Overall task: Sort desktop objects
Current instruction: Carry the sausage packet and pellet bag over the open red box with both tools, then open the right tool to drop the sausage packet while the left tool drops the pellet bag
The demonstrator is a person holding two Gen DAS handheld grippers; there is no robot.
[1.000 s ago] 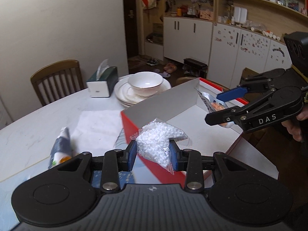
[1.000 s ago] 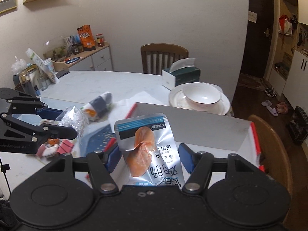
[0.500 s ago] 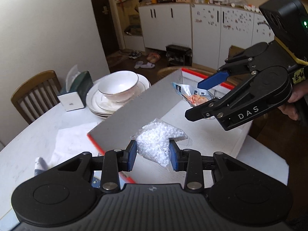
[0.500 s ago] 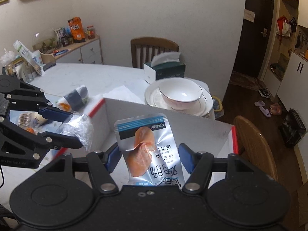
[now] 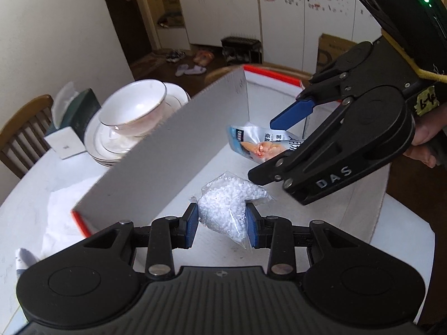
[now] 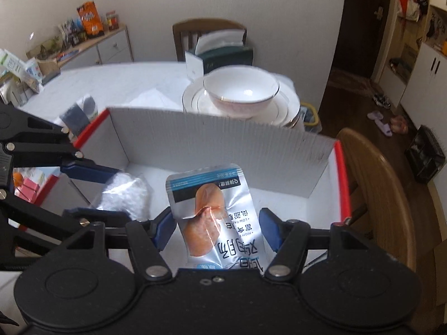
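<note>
Soft, even indoor light fills both my views, the bowl [image 6: 241,90] and tissue box [image 6: 223,55] smear with motion blur, fisheye distortion bends the edges, and glare streaks the foil pouch [image 6: 215,212].

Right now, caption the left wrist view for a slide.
Left gripper holds bead bag inside cardboard box.

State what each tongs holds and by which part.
Left tongs pinch the clear bag of white beads at its near end. Right tongs pinch the silver snack pouch across its lower half.
</note>
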